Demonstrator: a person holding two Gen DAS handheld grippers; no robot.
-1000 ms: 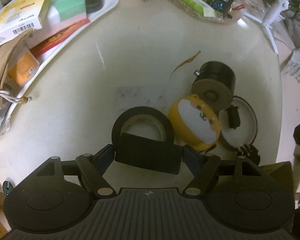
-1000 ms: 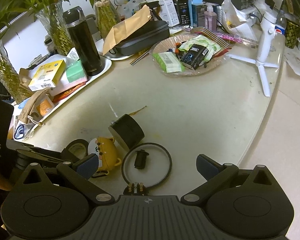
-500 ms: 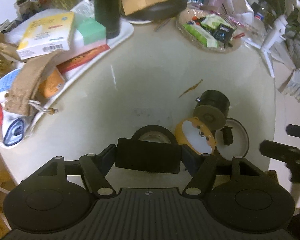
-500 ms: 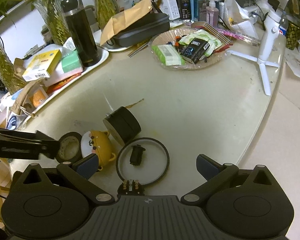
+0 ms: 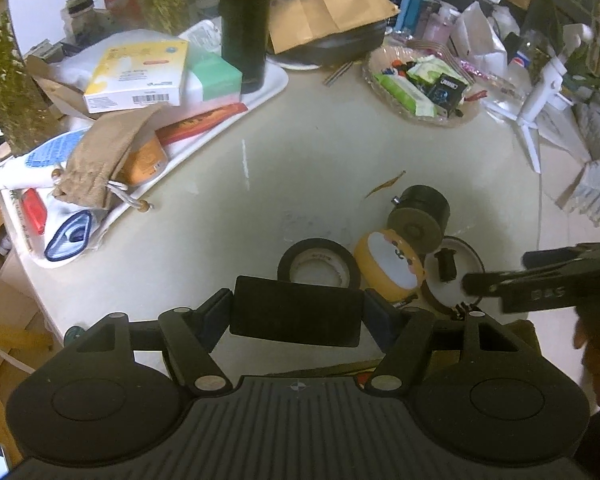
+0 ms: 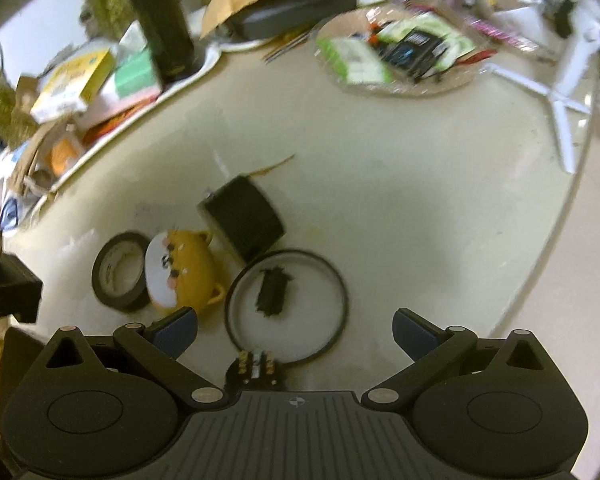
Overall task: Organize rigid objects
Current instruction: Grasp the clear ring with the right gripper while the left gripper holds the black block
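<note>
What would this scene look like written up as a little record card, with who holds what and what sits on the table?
left gripper: shut on a black block
right gripper: open, holding nothing
table: pale, round-edged
tape roll: black, lying flat
yellow toy: beside the tape roll, touching it
black cylinder: on its side, behind the toy
round lid: flat, small black part inside it
tray: far left, piled with boxes
</note>
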